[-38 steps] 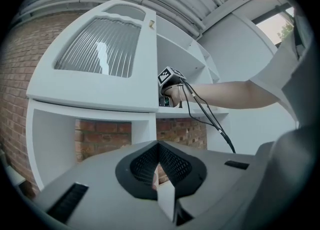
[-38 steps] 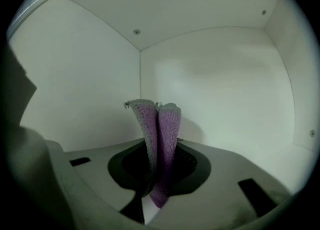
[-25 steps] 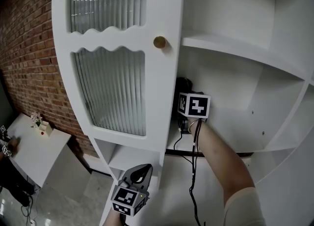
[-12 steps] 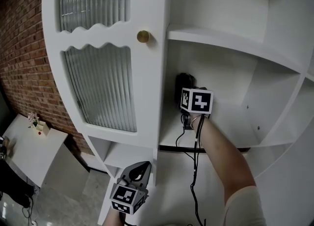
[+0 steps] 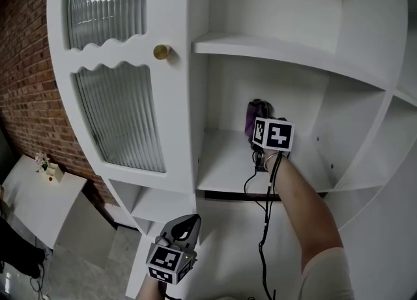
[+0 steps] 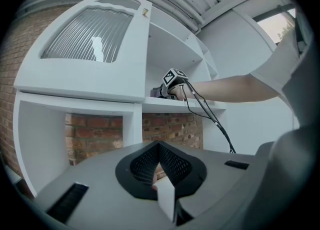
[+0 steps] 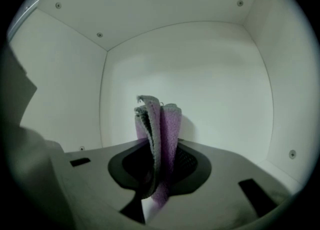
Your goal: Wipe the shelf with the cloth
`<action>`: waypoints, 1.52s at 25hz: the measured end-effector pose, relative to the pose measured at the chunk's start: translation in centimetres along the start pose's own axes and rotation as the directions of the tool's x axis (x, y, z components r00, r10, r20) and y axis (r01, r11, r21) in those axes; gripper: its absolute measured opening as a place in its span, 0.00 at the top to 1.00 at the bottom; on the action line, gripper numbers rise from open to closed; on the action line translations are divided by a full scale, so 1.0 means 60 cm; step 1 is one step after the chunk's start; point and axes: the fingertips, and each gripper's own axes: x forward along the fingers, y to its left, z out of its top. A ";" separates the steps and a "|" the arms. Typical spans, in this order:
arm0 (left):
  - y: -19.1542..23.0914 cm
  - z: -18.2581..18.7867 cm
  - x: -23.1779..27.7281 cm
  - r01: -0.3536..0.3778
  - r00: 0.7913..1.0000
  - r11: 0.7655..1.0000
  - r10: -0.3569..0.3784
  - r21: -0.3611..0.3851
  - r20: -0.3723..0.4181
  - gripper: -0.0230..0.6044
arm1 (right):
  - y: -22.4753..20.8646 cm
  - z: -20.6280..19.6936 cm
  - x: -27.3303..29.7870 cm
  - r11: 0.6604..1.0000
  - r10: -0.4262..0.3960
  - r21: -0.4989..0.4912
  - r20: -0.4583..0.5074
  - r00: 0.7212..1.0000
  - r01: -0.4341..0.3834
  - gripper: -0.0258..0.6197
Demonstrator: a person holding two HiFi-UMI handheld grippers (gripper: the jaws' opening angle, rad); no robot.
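Inside the white shelf [image 5: 225, 165] by a brick wall [image 5: 26, 77], right tongs [image 7: 159, 174] pinch the purple cloth [image 7: 162, 124]; left tongs [image 6: 160, 174] pressed together.

Two grippers, one left [image 6: 160, 170] and one right [image 7: 159, 174], each with one marker cube, so two marker cubes [image 5: 275, 135] in all. One cloth [image 7: 164, 131], purple and grey. One white cabinet [image 5: 195, 181] with one door [image 5: 177, 106], two ribbed glass panes [image 5: 120, 116] in that door, and one brass knob [image 5: 161, 51]. Two shelves [image 5: 225, 162] in the open bay, one above the other. One bare forearm [image 5: 303, 207]. One brick wall [image 5: 26, 83]. One small white table [image 5: 39, 194] down at the left.
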 end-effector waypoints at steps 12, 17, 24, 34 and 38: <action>-0.078 0.004 0.051 0.045 0.999 0.999 -0.045 -0.004 0.005 0.96 | -0.176 -0.003 -0.045 0.988 -0.151 0.019 -0.005 0.989 0.151 0.82; -0.108 0.004 0.067 0.060 0.998 0.998 -0.060 -0.004 -0.003 0.96 | -0.253 -0.001 -0.074 0.962 -0.272 0.014 0.008 0.962 0.272 0.82; -0.129 0.008 0.078 0.064 0.998 0.998 -0.064 0.008 -0.007 0.96 | -0.279 -0.005 -0.079 0.951 -0.300 0.079 -0.002 0.954 0.300 0.83; -0.122 0.007 0.058 0.057 0.998 0.998 -0.057 0.005 -0.008 0.96 | -0.228 -0.002 -0.097 0.979 -0.201 0.031 -0.035 0.979 0.202 0.83; -0.111 0.006 0.042 0.058 0.998 0.998 -0.058 0.000 -0.004 0.96 | -0.158 0.008 -0.100 0.983 -0.114 -0.151 -0.024 0.993 0.109 0.83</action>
